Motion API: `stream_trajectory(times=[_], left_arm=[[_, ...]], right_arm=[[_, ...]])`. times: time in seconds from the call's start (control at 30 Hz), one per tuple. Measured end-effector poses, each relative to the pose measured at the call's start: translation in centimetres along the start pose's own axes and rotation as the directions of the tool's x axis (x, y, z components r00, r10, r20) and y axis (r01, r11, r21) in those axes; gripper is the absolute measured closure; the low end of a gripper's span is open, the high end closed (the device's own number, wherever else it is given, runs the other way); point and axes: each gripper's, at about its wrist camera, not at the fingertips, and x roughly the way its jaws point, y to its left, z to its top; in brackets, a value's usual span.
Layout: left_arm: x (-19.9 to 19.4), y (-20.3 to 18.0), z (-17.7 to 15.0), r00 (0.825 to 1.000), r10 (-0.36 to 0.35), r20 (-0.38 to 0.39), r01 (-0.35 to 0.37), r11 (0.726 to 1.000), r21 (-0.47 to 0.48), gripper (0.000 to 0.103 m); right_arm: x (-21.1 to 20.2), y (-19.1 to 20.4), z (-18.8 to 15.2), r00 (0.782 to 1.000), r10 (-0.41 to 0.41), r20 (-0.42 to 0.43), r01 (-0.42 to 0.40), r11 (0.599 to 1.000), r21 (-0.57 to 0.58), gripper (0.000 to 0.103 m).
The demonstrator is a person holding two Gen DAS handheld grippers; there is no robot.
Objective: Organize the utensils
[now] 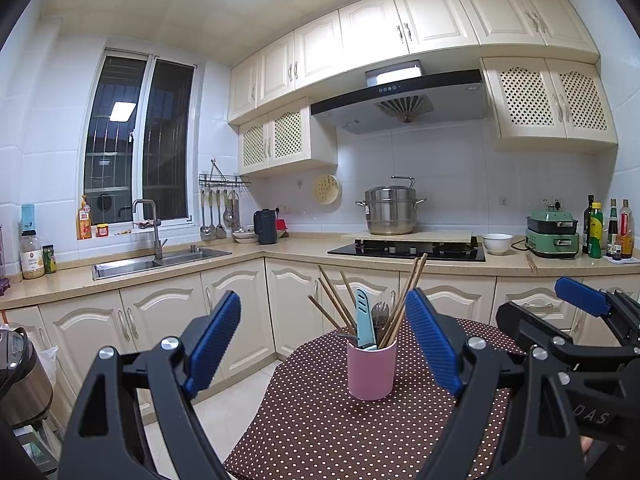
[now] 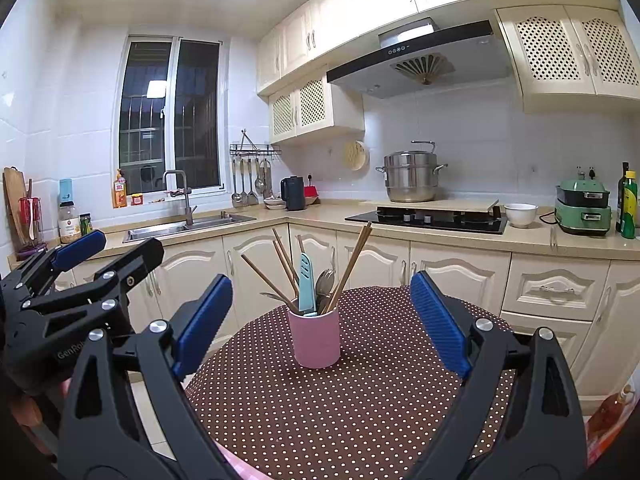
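A pink cup [image 1: 372, 372] stands upright on a round table with a brown dotted cloth [image 1: 320, 420]. It holds several wooden chopsticks [image 1: 336, 304], a light-blue sheathed knife [image 1: 365, 320] and metal forks and spoons [image 1: 380, 314]. My left gripper [image 1: 324, 344] is open and empty, hovering in front of the cup. My right gripper [image 2: 320, 320] is open and empty too, with the cup [image 2: 316, 338] between its fingertips in its view. The right gripper also shows at the right edge of the left wrist view [image 1: 584, 320].
Cream kitchen cabinets [image 1: 240, 320] stand behind the table. The counter carries a sink [image 1: 160, 262], a stove [image 1: 408, 250] with a steel pot [image 1: 390, 212], a white bowl [image 1: 497, 243], a green appliance [image 1: 552, 236] and bottles [image 1: 604, 230]. A rice cooker [image 1: 20, 376] sits at left.
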Motion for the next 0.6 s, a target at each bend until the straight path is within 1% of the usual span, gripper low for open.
stream_trajectory(times=[0.3, 0.6], left_arm=[[0.8, 0.0, 0.0, 1.000, -0.002, -0.011, 0.002, 1.000, -0.001, 0.020], [2.4, -0.3, -0.4, 0.999, -0.003, -0.035, 0.003, 1.000, 0.001, 0.020]], right_arm=[[0.4, 0.1, -0.1, 1.000, -0.001, -0.009, 0.001, 1.000, 0.005, 0.014], [1.5, -0.1, -0.5, 1.000, 0.000, -0.031, 0.001, 1.000, 0.015, 0.014]])
